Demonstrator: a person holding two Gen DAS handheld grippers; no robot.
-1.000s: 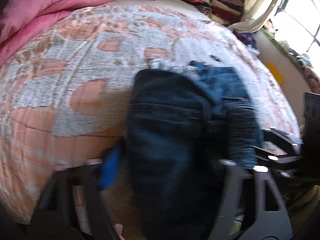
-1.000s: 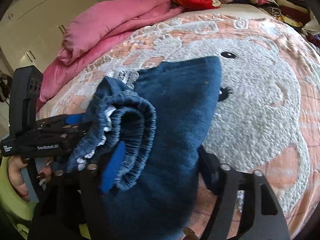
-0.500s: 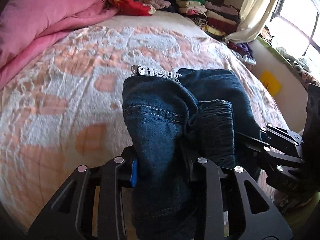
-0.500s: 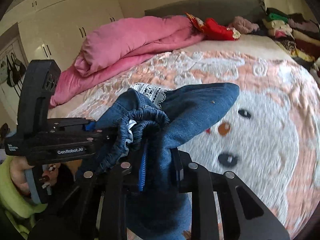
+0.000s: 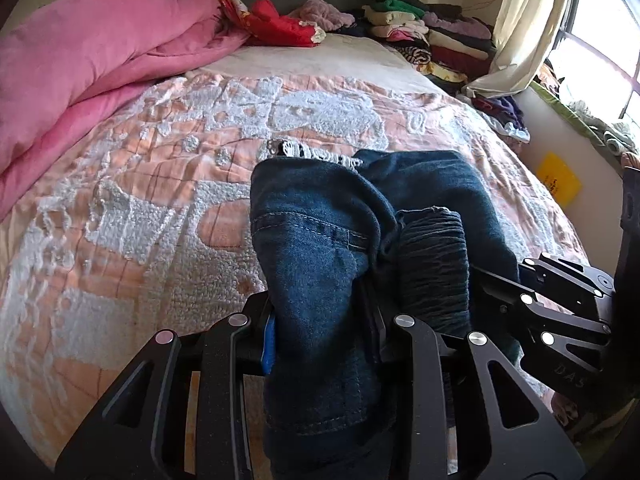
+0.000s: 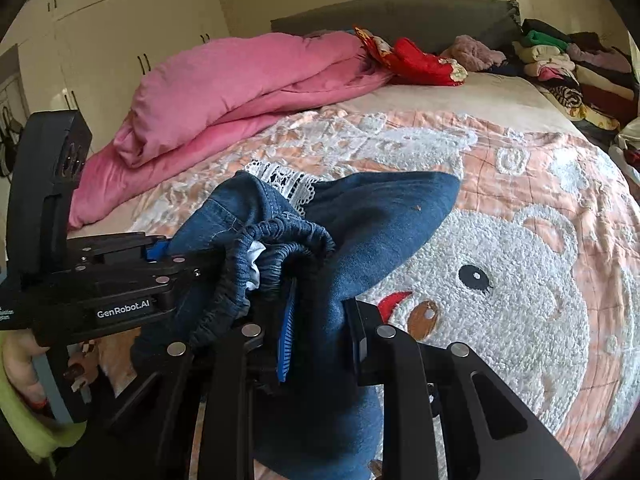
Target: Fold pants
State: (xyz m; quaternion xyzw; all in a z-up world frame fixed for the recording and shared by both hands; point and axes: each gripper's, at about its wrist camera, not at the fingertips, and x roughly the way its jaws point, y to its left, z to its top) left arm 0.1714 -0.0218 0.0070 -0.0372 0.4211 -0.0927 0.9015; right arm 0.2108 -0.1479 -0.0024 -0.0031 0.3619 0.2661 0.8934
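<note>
The left gripper (image 5: 324, 332) is clamping its jaws on a bunch of the dark blue pants (image 5: 320, 264), low and centre in the left wrist view. The right gripper (image 6: 320, 320) is pinching the same denim near the elastic waistband (image 6: 276, 240); its jaws have just been closing on the cloth. The pants are hanging above the bed (image 6: 520, 260), with a pink duvet (image 5: 80, 60) lying upper left.
</note>
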